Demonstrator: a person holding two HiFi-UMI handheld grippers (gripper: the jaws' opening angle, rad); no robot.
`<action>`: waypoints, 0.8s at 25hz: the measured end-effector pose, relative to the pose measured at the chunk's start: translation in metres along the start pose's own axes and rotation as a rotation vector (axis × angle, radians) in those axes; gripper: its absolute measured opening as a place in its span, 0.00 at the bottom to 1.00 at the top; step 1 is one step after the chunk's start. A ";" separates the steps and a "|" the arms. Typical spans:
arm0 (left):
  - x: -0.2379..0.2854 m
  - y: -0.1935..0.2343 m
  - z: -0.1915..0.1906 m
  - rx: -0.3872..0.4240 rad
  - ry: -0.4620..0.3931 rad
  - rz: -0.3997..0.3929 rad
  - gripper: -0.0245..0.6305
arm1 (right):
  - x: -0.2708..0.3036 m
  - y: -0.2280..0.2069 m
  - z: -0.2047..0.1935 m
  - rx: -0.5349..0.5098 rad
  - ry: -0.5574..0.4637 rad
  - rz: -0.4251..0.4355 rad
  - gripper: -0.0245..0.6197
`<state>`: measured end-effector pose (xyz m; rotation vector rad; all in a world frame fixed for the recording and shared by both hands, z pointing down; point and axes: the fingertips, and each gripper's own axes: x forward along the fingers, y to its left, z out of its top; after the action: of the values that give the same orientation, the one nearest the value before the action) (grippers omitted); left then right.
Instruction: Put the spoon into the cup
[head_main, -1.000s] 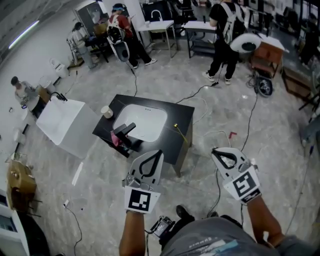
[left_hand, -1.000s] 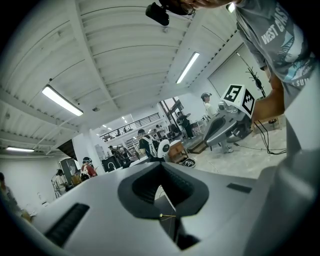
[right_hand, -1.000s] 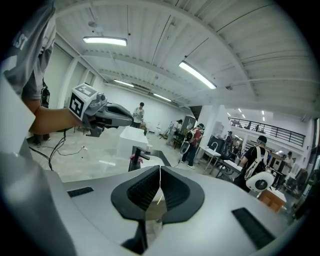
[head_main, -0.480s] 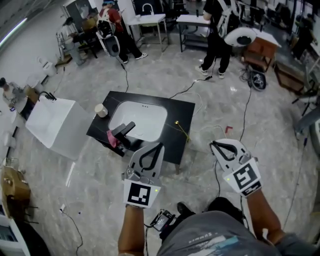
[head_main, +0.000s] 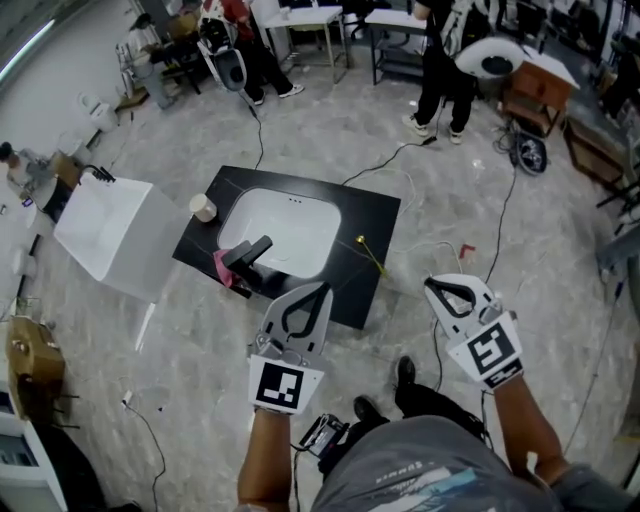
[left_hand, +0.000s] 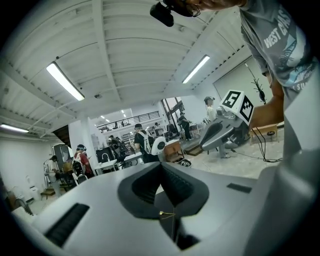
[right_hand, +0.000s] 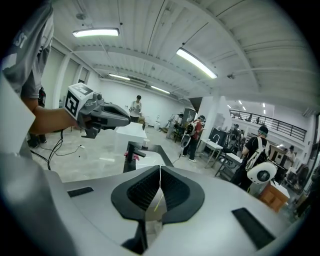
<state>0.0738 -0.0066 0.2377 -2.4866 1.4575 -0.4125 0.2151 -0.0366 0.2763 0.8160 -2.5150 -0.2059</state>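
A thin golden spoon (head_main: 368, 254) lies on the black counter (head_main: 372, 218), right of the white sink basin (head_main: 285, 233). A pale cup (head_main: 203, 207) stands at the counter's far left corner. My left gripper (head_main: 325, 288) hangs shut and empty just short of the counter's near edge. My right gripper (head_main: 428, 284) is also shut and empty, over the floor to the right of the counter. In the left gripper view the jaws (left_hand: 161, 164) meet and a golden sliver shows below them. In the right gripper view the jaws (right_hand: 160, 167) are pressed together and the cup (right_hand: 145, 143) is far ahead.
A black faucet (head_main: 250, 255) and a pink cloth (head_main: 222, 268) sit at the sink's near left. A white box (head_main: 110, 238) stands left of the counter. Cables (head_main: 500, 230) run across the floor. People (head_main: 440, 60) work at tables at the back.
The counter has shifted slightly lower and nearer in the head view as the person steps forward. Both grippers stay shut and keep their places in front of the body.
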 end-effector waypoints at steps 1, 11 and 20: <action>0.004 0.001 -0.001 -0.015 0.006 0.007 0.04 | 0.005 -0.004 0.000 0.002 -0.005 0.014 0.09; 0.069 0.007 -0.002 -0.042 0.113 0.091 0.04 | 0.040 -0.076 -0.006 -0.004 -0.075 0.116 0.09; 0.099 0.021 -0.018 0.027 0.156 0.133 0.04 | 0.091 -0.090 -0.031 -0.002 -0.065 0.203 0.09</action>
<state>0.0965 -0.1043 0.2601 -2.3652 1.6528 -0.6076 0.2125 -0.1624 0.3143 0.5566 -2.6366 -0.1685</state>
